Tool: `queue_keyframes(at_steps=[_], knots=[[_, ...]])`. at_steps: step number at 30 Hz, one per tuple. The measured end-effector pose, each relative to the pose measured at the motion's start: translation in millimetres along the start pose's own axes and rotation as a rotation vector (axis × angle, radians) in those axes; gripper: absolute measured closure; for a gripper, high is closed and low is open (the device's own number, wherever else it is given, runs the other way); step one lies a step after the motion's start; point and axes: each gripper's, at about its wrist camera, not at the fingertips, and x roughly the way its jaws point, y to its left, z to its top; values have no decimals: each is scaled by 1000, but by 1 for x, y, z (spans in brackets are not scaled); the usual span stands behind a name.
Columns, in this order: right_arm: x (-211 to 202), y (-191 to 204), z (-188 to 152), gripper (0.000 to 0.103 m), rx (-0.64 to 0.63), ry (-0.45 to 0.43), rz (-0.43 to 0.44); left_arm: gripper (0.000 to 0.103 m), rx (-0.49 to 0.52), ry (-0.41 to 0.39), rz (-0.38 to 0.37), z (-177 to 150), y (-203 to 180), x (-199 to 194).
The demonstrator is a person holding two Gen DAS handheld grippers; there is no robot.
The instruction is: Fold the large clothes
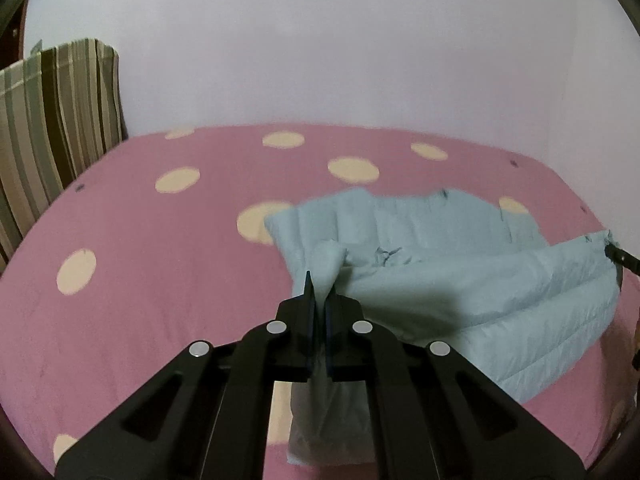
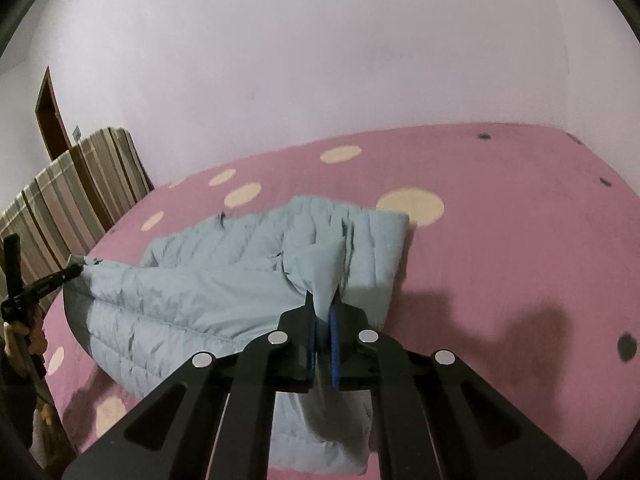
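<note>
A light blue quilted jacket (image 1: 460, 280) lies on a pink bed cover with cream dots (image 1: 140, 240). My left gripper (image 1: 320, 300) is shut on one near corner of the jacket, and the cloth sticks up between its pads. In the right wrist view the same jacket (image 2: 192, 300) hangs with its near edge lifted off the bed, and my right gripper (image 2: 325, 304) is shut on the other corner. The right gripper's tip (image 1: 618, 256) shows at the far right of the left wrist view. At the left edge of the right wrist view the left gripper (image 2: 68, 272) pinches the hem, held by a hand (image 2: 24, 332).
A striped cushion or headboard (image 1: 52, 128) stands at the bed's left end against a pale wall (image 1: 320, 60). A brown door frame (image 2: 50, 116) shows behind it. The pink cover (image 2: 520, 240) stretches bare to the right of the jacket.
</note>
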Motion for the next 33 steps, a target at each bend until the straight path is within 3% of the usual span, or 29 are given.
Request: queue_keyframes(at_steps=[5,10,16,24,33], knots=[[28,-3,44,98,17,-32,-5,100,3,-24,48,44,-6,27],[77,-12,88,98,53,-23,-15,100,23,-18,118,92,-12,79],[146,-19,123,98,81,16,-52,100,43,29,194,126,-19,152],[240,-38,116,98,108,160,-107,100,50,178,282,113,-22,257],[293,-59,80,98,153,278,-167,100,82,258,308,74,-28,303]])
